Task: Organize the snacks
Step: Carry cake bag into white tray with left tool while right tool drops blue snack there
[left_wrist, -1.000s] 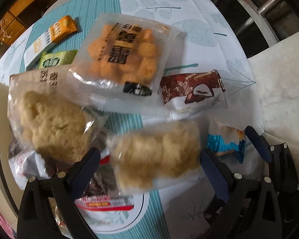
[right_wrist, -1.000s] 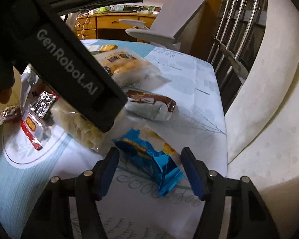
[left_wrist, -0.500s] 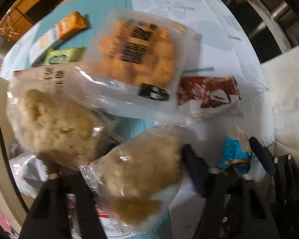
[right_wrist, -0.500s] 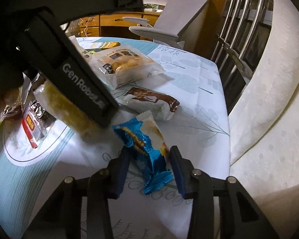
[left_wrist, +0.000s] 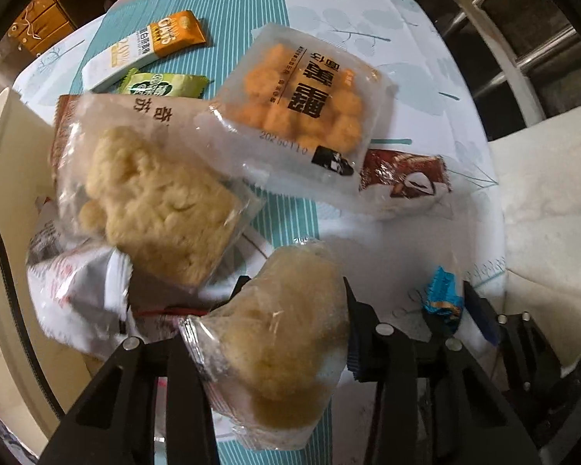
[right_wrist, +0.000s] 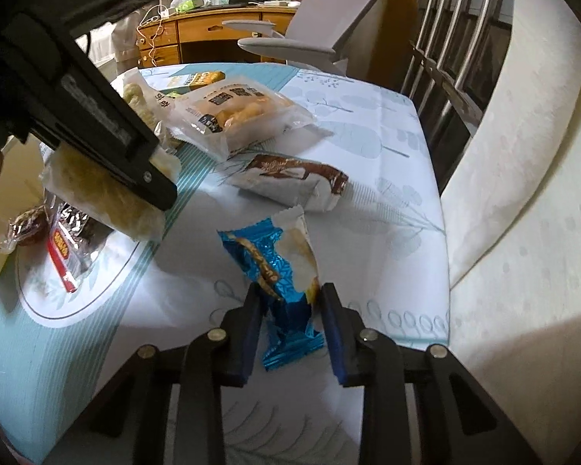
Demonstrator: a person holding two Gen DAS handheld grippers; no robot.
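Left wrist view: the left gripper [left_wrist: 290,310], jaws closing, clamps a clear plastic bag of pale beige puffed snack [left_wrist: 279,348] lifted above the leaf-print tablecloth [left_wrist: 368,31]. The right gripper [right_wrist: 290,317] (its jaws also closing) straddles a crinkled blue foil snack packet [right_wrist: 279,271] near the table's edge, pads seemingly pressing its sides, though contact is hard to confirm.

A home room: clothed table [right_wrist: 368,147], wooden desk [right_wrist: 213,35] (cluttered), office chair [right_wrist: 329,27].
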